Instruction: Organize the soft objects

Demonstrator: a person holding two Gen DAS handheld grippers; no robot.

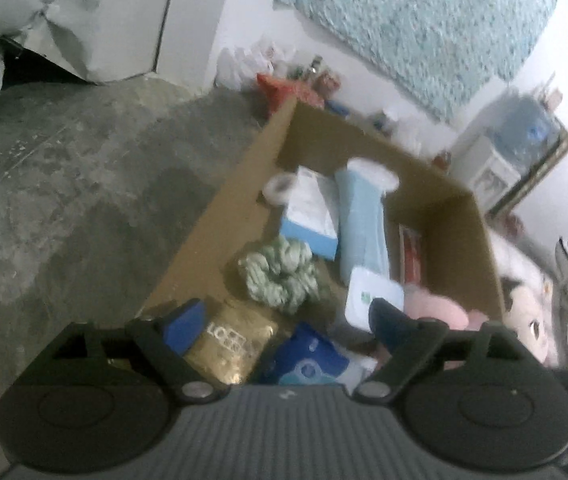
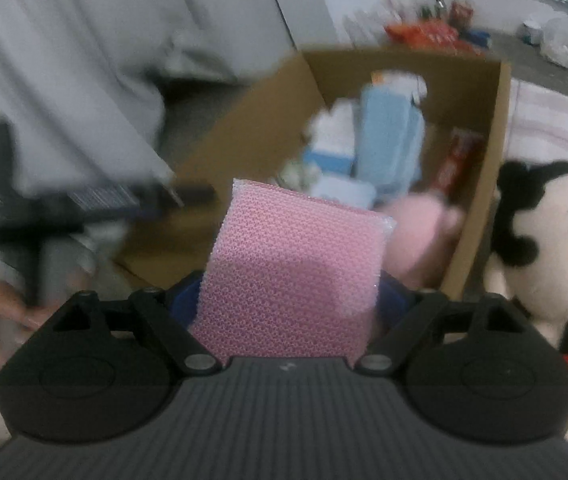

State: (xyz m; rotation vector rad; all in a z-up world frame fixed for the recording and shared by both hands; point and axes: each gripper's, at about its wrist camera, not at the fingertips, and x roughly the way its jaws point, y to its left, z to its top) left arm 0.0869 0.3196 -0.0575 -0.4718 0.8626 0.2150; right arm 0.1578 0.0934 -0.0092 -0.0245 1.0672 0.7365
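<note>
We see the right gripper (image 2: 290, 300) with a pink mesh sponge (image 2: 292, 264) standing up between its two blue pads. The jaws are spread wide and the sponge fills the whole gap, so we take it to be held, though the pads are mostly hidden behind it and we cannot make out how firmly they press. The sponge's long side runs away from the gripper, up and forward, and its far edge leans toward the open cardboard box (image 2: 498, 140) that lies straight ahead and below. That is the relation the next move turns on: the box is directly in front of the sponge, so we judge a short carry forward and down would put it inside.

The left gripper (image 1: 284, 320) hangs over the near end of the same box, jaws wide and nothing between them; below it lie a gold packet (image 1: 231, 346), a blue packet (image 1: 308, 356) and a green knitted bundle (image 1: 279, 274).

A black-haired doll (image 2: 552, 248) sits outside the box, just beside its right wall, nearer the right gripper than the left. We think it would go in later.
</note>
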